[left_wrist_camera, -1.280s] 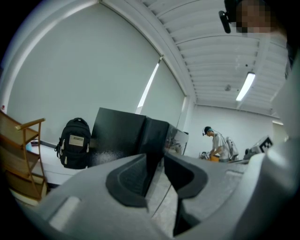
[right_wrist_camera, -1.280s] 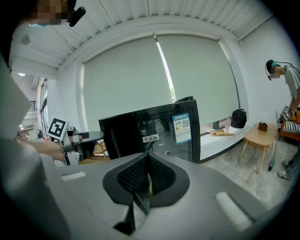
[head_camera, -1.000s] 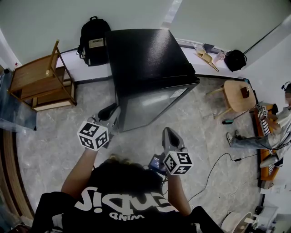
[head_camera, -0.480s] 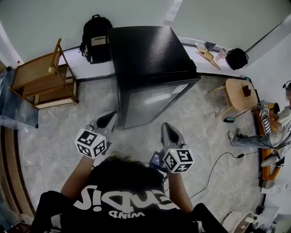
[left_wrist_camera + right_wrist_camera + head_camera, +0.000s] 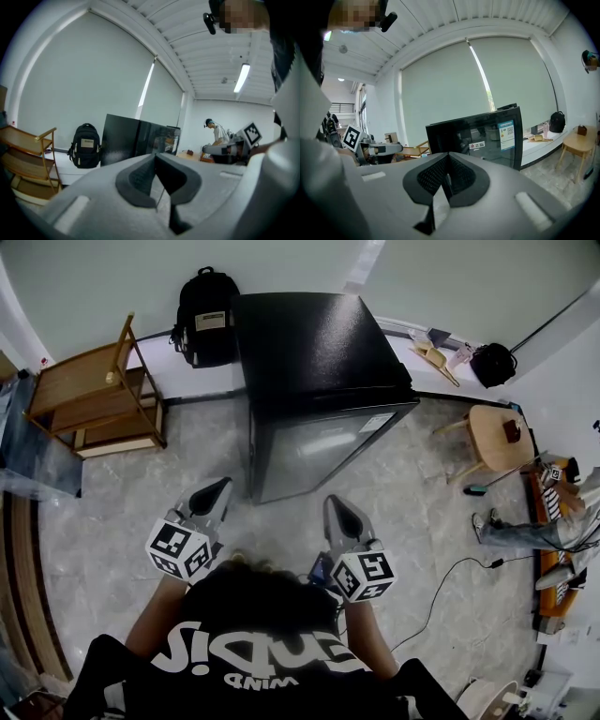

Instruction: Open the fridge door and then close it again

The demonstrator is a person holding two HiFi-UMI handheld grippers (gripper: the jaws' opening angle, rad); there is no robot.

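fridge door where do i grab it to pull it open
Likely the fridge door by its left vertical edge, approached from the front-left with the left hand-held gripper: the front is flat glass, no handle shows, and that edge is nearest.

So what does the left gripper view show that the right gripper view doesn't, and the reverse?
Only the left gripper view: the black backpack against the wall and a person at the back. Only the right gripper view: the blue label on the black fridge and a small black bag on the ledge. Both: the black fridge, closed, and each view's own claw shut on nothing, the left claw and the right claw.
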